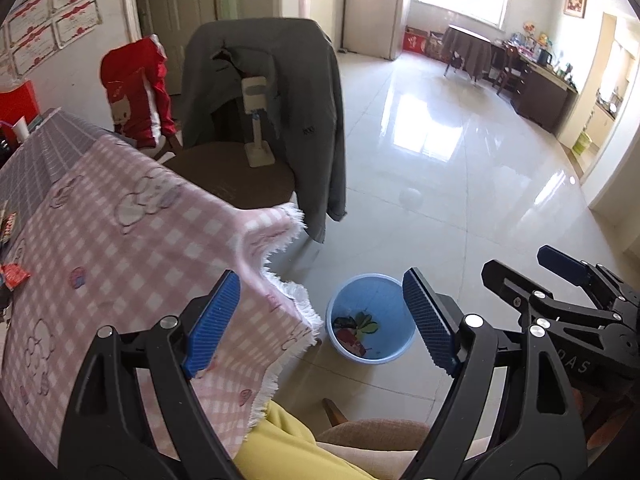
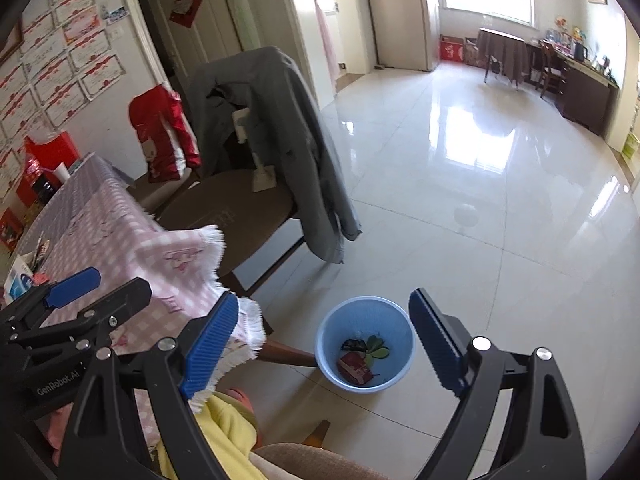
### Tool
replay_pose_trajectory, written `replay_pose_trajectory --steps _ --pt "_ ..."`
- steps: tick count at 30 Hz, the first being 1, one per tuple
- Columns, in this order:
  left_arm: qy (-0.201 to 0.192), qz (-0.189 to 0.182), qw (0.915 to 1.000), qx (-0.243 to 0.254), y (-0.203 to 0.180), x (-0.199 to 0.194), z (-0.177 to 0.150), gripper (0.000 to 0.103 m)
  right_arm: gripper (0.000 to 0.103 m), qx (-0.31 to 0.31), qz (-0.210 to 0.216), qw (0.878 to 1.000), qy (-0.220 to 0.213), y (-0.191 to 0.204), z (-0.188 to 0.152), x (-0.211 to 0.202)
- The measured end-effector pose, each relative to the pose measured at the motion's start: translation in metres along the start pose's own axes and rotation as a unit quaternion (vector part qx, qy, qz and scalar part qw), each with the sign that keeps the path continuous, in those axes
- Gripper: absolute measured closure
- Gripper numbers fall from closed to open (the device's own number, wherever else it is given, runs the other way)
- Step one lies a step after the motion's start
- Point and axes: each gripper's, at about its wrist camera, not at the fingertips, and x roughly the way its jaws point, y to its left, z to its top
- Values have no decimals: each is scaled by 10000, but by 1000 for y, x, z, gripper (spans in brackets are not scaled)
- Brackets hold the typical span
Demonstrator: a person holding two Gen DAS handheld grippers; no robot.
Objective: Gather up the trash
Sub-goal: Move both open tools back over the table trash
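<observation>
A light blue bin point(image 1: 370, 318) stands on the tiled floor beside the table corner; it also shows in the right wrist view point(image 2: 365, 346). Inside lie green leaves point(image 2: 376, 347), a red packet point(image 2: 354, 368) and a dark wrapper point(image 2: 353, 344). My left gripper point(image 1: 320, 320) is open and empty, held above the bin. My right gripper point(image 2: 324, 348) is open and empty, also above the bin, and shows at the right edge of the left wrist view point(image 1: 560, 276). A red wrapper point(image 1: 14, 274) lies on the pink checked tablecloth point(image 1: 120, 240) at the far left.
A chair point(image 1: 240, 176) draped with a grey jacket point(image 1: 288, 92) stands behind the table corner, with a white stand point(image 1: 256, 120) on its seat. A red bag point(image 1: 136, 88) hangs farther back. Yellow cloth point(image 1: 288, 448) and a tan cushion lie below the grippers. Glossy floor point(image 1: 460, 184) stretches right.
</observation>
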Motion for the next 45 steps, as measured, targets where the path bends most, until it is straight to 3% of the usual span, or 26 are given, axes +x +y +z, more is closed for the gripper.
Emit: replay_pose_trajectory --steps 11,17,31,45 --pt "-404 378 9973 -475 49 -50 -17 21 17 -558 436 9974 -158 67 0 -16" --pt "-677 693 9919 -817 84 -83 -31 21 17 -903 770 9927 -204 112 -3 -24" --pt "-855 1593 9674 -1772 181 -142 -93 21 17 -1802 1546 9714 2 234 -34 -30" --pt "-539 2184 9394 -2588 283 -165 -152 21 17 -2699 1958 9419 403 349 -73 -17"
